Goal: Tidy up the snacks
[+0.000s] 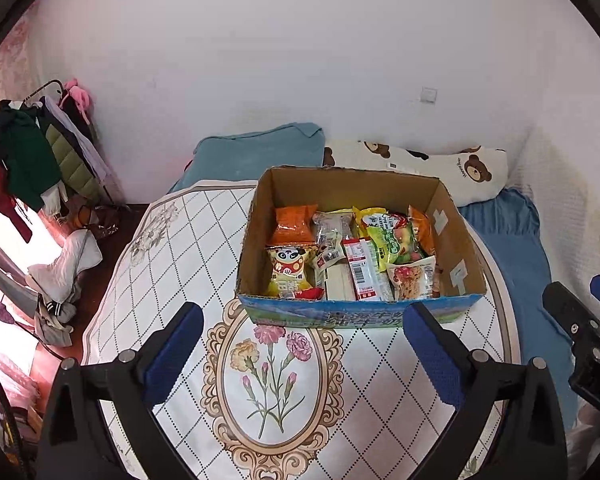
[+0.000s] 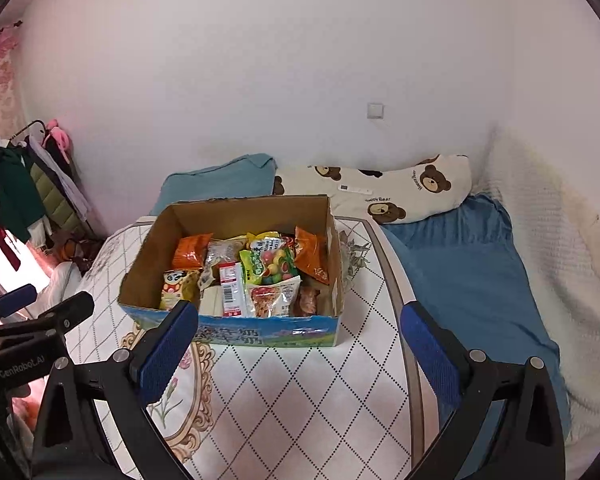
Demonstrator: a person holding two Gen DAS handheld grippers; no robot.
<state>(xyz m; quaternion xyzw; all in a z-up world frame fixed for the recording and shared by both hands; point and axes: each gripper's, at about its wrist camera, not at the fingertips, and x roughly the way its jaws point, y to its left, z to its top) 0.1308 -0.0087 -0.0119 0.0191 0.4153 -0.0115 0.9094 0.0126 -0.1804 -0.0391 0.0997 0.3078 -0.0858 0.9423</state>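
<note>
hovering above the tabletop [image 1: 172, 248], both grippers well short of the cardboard box [image 1: 352, 184] and touching nothing. left gripper [image 1: 302, 320] holding its 2 blue-padded fingers [image 1: 172, 344] spread wide, gripping nothing, framing the flower medallion [image 1: 274, 376] printed on the cloth, with the box's blue printed front wall just beyond the tips. right gripper [image 2: 298, 318] likewise spreading its fingers [image 2: 428, 348] wide apart, clasping nothing, sitting to the right of the left one and looking at the box from its right front corner. sitting open-topped toward the far side of the tabletop, the box carrying the snacks [image 1: 352, 256] packed inside: an orange packet [image 1: 294, 224] at the back left, a yellow panda packet [image 1: 288, 268] in front of it, a red-and-white barcode packet [image 1: 360, 272] near the middle, a green candy bag [image 1: 392, 240] toward the right, and a noodle-picture packet [image 1: 410, 280] at the front right. lying behind the tabletop, a bear-print pillow [image 1: 460, 172] beside a teal pillow [image 1: 260, 152] on a blue bed [image 2: 468, 272]. hanging at far left, a clothes rack [image 1: 32, 152] full of garments. showing on the white wall, a light switch [image 2: 375, 111].
</note>
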